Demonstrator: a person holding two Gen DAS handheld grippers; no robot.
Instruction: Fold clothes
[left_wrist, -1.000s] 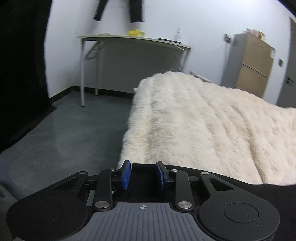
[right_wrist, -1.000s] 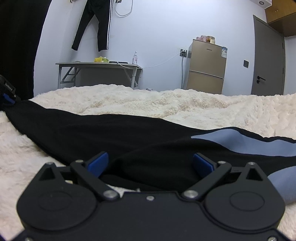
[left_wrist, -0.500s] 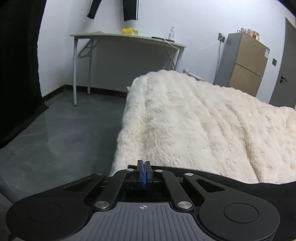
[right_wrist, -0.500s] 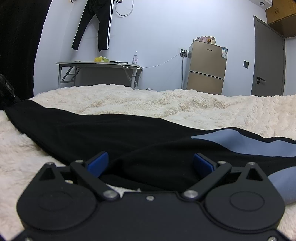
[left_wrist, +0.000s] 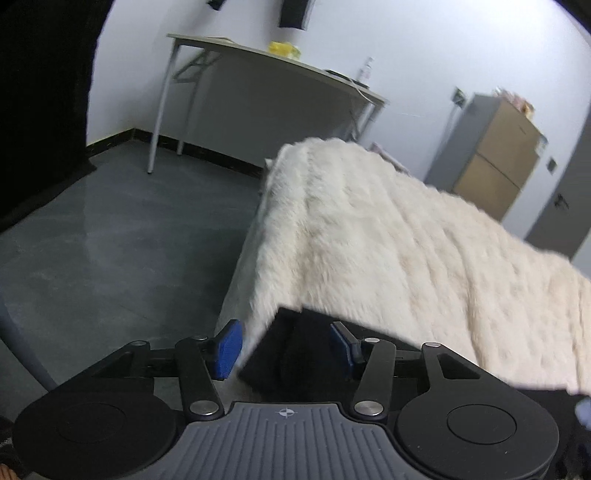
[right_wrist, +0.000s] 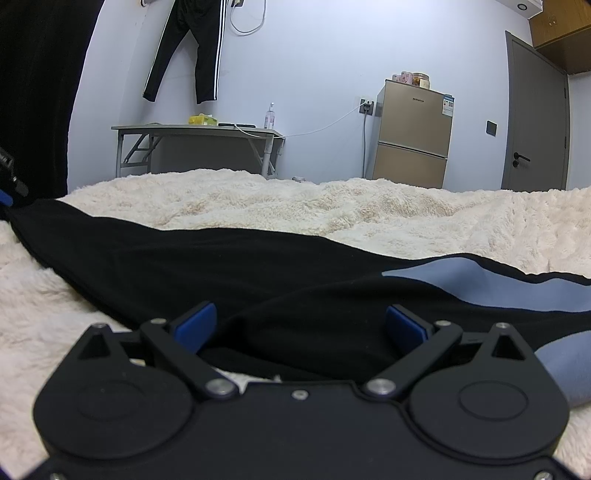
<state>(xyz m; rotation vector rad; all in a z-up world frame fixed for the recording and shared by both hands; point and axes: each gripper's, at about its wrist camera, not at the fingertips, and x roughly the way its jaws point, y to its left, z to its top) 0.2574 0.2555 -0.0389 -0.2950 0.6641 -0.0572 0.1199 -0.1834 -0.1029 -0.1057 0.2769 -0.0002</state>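
a black garment (right_wrist: 207, 266) with a pale blue panel (right_wrist: 491, 284) lies spread across the cream fleece blanket (right_wrist: 332, 206) on the bed, running from the far left edge to the right side of the right wrist view. its fabric is matte and lies mostly flat, with a soft ridge rising between the fingers of the right gripper (right_wrist: 301, 325). that gripper's blue pads stand wide apart on either side of the ridge and do not press it. in the left wrist view a squared corner of the same black garment (left_wrist: 295, 350) sits at the blanket's (left_wrist: 388, 240) edge, between the blue pads of the left gripper (left_wrist: 286, 345). the jaws there are opening and the pads are clear of the cloth.
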